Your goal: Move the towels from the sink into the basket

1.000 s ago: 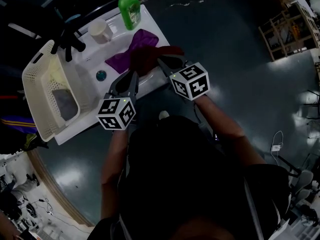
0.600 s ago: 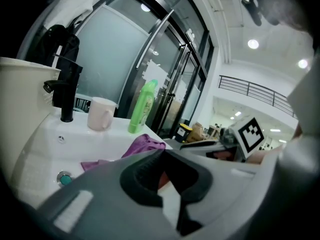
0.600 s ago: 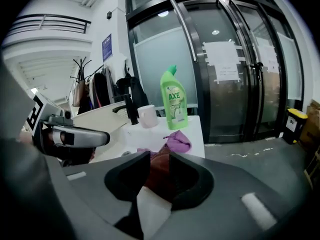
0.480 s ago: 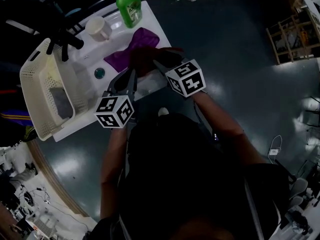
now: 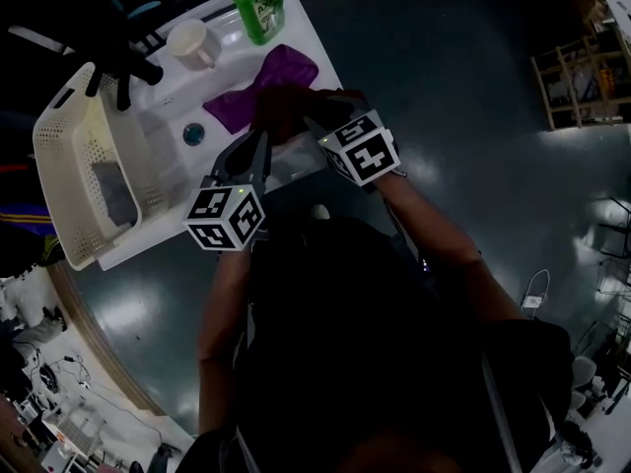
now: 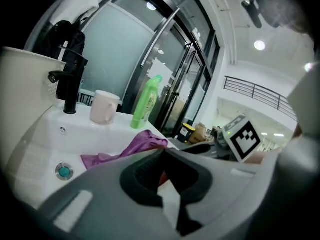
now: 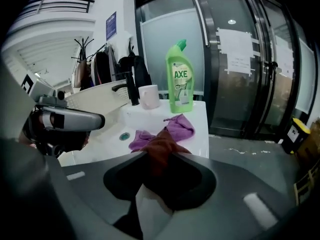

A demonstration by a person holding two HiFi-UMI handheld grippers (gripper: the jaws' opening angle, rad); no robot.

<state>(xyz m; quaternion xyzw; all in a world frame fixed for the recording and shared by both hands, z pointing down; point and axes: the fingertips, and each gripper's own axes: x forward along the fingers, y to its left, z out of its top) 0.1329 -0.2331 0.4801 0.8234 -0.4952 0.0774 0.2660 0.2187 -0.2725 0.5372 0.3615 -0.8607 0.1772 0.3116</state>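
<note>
A dark red towel [image 5: 291, 111] lies bunched on the front rim of the white sink [image 5: 158, 116]. A purple towel [image 5: 276, 72] is draped from the basin over the rim behind it. My right gripper [image 5: 314, 124] reaches the red towel. In the right gripper view its jaws [image 7: 161, 156] stand apart, and the red towel [image 7: 161, 146] rises between them. My left gripper [image 5: 259, 146] is shut just left of that towel. In the left gripper view a sliver of red shows behind its tips [image 6: 162, 153]; I cannot tell whether it is pinched. The cream basket [image 5: 59, 156] stands left of the sink.
A grey cloth [image 5: 113, 190] lies in the basket. A green bottle [image 5: 258, 6], a white mug [image 5: 192, 42] and a black faucet [image 5: 118, 67] stand along the sink's back. The drain [image 5: 193, 133] sits in the basin. Dark floor lies to the right.
The right gripper has edged a little toward the sink and the red towel. The left gripper stays at the sink's front rim. The head camera has shifted slightly.
</note>
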